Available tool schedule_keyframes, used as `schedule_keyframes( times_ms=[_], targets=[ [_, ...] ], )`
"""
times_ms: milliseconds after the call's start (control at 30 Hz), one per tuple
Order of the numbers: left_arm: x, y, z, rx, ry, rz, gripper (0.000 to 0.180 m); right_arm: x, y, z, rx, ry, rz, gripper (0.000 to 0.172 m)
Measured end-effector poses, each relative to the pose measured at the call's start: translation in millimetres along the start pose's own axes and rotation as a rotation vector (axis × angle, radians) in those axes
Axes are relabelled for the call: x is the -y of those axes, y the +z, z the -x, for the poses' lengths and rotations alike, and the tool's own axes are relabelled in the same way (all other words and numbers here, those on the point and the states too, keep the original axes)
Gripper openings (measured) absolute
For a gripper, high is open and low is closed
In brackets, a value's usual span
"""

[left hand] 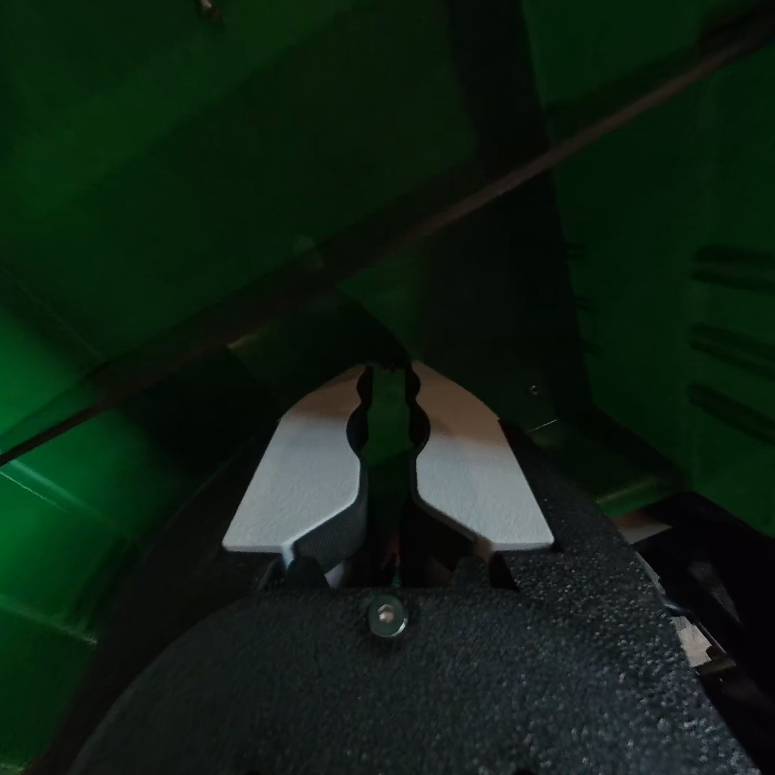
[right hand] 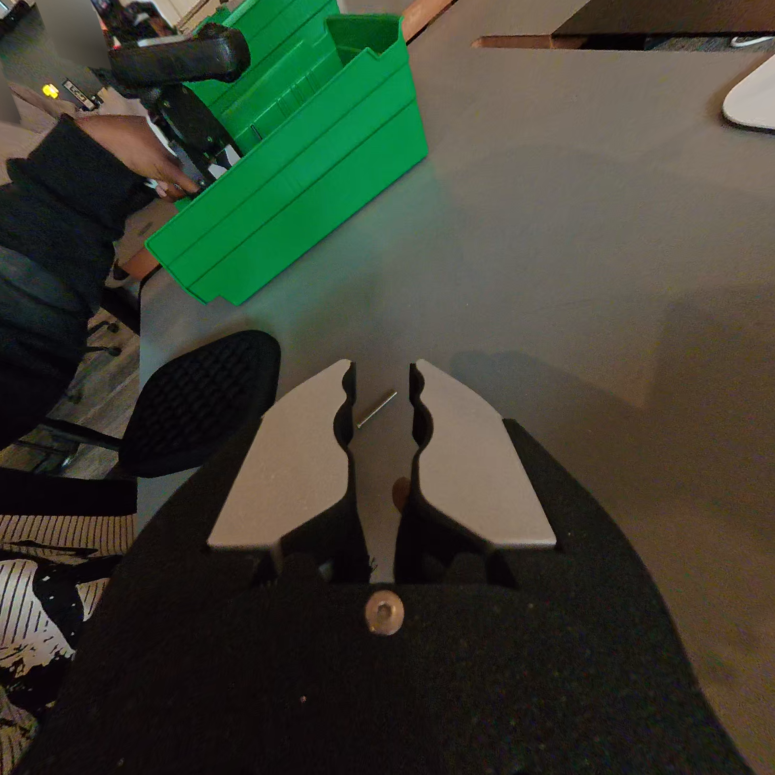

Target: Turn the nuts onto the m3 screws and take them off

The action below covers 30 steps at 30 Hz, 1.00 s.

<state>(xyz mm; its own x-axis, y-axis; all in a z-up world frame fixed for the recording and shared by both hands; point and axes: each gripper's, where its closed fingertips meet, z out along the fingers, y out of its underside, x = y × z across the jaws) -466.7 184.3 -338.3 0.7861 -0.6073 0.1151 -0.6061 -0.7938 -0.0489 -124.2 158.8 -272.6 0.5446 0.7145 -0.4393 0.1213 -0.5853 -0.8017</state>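
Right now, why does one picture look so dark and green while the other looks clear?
Left wrist view: the left gripper sits down inside a green bin, so little light reaches it and everything is dim, green-tinted and soft. Right wrist view: over the open grey table, evenly lit, the screw sharp; edges bend from the wide lens.

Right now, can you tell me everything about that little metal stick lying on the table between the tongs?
The little metal stick is a thin, grey, shiny screw with a long straight shaft and a small wider head at its lower-left end. It lies flat and slanted on the grey table, tip pointing up and to the right. It sits in the open gap of the right tongs, and neither finger touches it. No nut shows on it.
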Motion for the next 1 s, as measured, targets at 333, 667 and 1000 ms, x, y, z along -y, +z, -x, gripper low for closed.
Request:
schedule_keyframes(
  times_ms=[333,667,1000],
  targets=[
    [0,1,2,0.085,0.020,0.018,0.010,2,-2,-2,-0.006,0.003,-0.015,0.024],
    [1,2,-1,0.093,0.020,0.010,0.005,3,-4,-2,-0.010,0.007,-0.024,0.024],
    [-3,-16,-2,0.122,0.031,-0.036,0.005,2,-6,-2,-0.010,0.000,-0.030,0.024]
  ],
)
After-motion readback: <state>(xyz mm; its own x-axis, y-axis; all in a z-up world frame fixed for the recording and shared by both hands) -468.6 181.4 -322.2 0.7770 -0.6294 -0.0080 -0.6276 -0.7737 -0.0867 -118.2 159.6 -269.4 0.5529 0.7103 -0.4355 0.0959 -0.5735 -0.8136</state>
